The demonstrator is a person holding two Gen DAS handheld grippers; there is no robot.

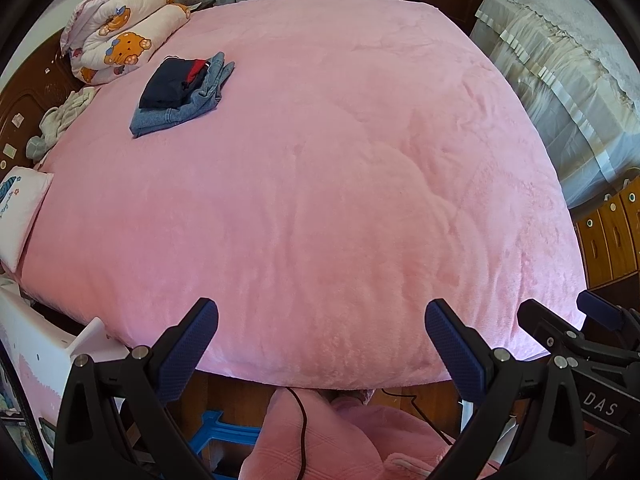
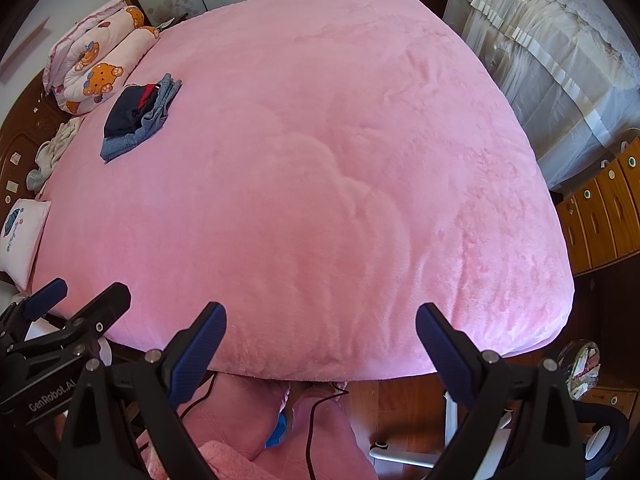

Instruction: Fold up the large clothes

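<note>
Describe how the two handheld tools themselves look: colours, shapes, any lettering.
Both match: the left tool and right tool have black angular frames with silver rivets, each carrying two flat fingers faced with dark blue, fine-textured pads. Seen from the other camera, the right tool's body shows white "DAS" lettering, the left's "GenRobot.AI". No sleeves or hands are visible.
</note>
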